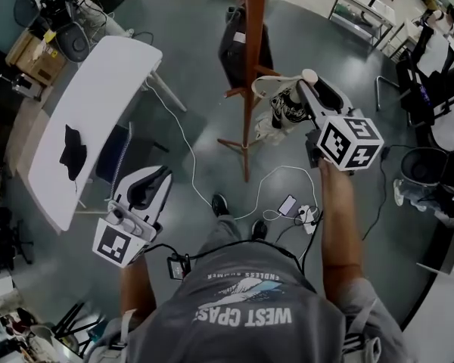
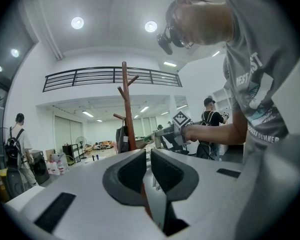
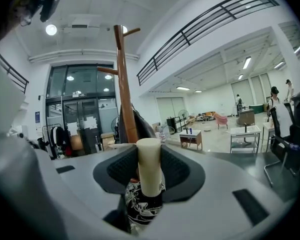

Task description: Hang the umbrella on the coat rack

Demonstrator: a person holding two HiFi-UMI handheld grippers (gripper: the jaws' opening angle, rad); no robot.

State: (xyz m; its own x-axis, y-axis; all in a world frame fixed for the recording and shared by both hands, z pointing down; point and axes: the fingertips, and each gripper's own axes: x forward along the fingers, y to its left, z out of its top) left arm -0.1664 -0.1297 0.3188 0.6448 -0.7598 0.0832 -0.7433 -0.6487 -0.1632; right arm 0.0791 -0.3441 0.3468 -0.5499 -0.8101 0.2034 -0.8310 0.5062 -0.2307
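Clamping the cream handle [image 3: 149, 164], right gripper [image 1: 306, 82] held the folded umbrella [image 1: 286, 110] just beside the coat rack [image 1: 250, 66]. Handle looked stiff, canopy probably light and floppy. Left gripper [image 1: 147, 189] was nearly closed, empty, farther from the rack.

Close on the left of my right tongs [image 1: 310, 82] stands the coat rack [image 1: 250, 66]. Its splayed feet and a hanging dark bag [image 1: 238, 44] block that side. Open floor [image 1: 200, 21] runs between the rack and the white table [image 1: 91, 112] beside my left tongs [image 1: 157, 176]. Cables [image 1: 287, 203] clutter the floor beneath my right arm.
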